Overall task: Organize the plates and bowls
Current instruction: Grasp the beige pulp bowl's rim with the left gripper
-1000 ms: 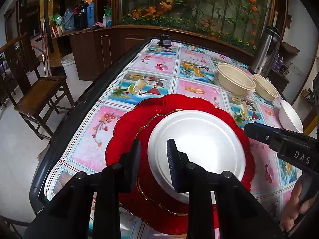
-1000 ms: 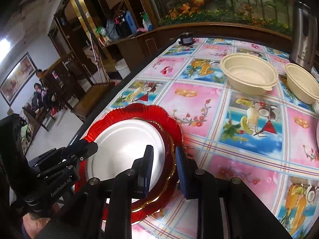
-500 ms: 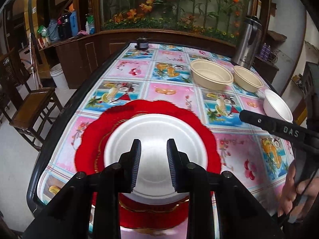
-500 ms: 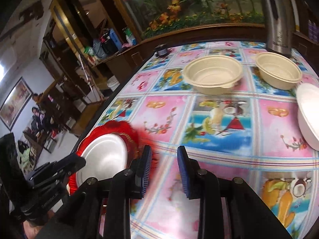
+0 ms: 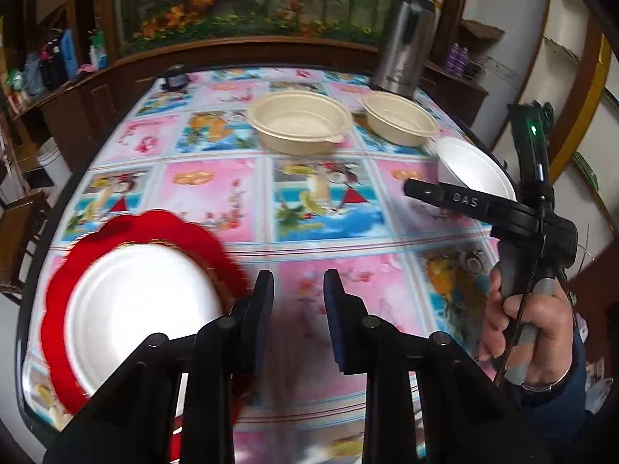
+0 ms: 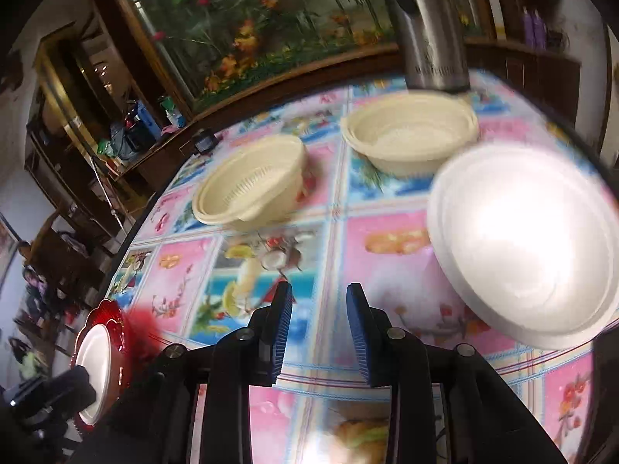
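A white plate lies on a red scalloped plate at the table's near left; both show small in the right wrist view. Two beige bowls stand at the far side, also in the right wrist view. A white bowl sits at the right edge, partly behind the right gripper in the left wrist view. My left gripper is open and empty, right of the plates. My right gripper is open and empty, left of the white bowl.
The table has a colourful picture cloth. A steel thermos stands at the far right corner, and a small dark object at the far left. Wooden cabinets and chairs flank the left side.
Both grippers have swung right, away from the stacked plates. The right gripper has come close to the white bowl. Both stay open and empty.
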### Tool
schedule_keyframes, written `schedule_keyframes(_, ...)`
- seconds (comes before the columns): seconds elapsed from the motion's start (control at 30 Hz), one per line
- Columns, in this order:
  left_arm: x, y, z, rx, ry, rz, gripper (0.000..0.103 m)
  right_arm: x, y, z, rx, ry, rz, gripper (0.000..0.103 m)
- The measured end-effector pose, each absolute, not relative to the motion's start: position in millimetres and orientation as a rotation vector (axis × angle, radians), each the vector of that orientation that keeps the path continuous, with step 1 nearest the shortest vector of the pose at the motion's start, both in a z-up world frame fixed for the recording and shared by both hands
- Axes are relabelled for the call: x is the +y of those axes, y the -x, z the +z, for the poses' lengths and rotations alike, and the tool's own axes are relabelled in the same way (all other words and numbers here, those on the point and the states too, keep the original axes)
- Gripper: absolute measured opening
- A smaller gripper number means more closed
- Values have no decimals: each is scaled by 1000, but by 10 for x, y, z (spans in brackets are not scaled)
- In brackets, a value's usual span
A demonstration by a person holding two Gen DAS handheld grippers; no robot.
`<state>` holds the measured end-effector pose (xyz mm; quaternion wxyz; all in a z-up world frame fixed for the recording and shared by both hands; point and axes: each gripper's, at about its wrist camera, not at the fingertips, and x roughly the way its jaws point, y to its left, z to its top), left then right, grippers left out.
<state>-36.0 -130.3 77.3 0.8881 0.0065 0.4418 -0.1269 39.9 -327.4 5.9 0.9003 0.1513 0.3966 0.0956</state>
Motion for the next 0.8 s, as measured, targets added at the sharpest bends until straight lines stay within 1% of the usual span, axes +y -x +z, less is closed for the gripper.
schedule_keyframes(0.07, -1414, 279, 719, 953, 6, -292, 24, -3334, -434, 11, 845, -363, 239, 32)
schedule_keyframes(0.2, -1587, 72, 639, 1020, 66, -325, 24, -3350, -389, 62, 818, -350, 225, 32)
schedule_keyframes(0.3, -1618, -118, 686, 1053, 147, -334, 24, -3411, -379, 58, 816, -388, 221, 32)
schedule_keyframes(0.5, -1383, -920, 873, 1073, 287, -197, 24, -3513, -374, 44, 822, -442, 227, 32)
schedule_keyframes(0.67, -1113, -1583, 771, 1098, 368, -105, 24, -3515, -348, 55, 815, -444, 230, 32)
schedule_keyframes(0.77, -1005, -1883, 626, 1133, 375, -76, 35, -3499, -349, 56, 816, -435, 234, 32)
schedule_keyframes(0.8, -991, -1961, 577, 1149, 382, -77, 35, -3504, -348, 56, 816, -436, 233, 32)
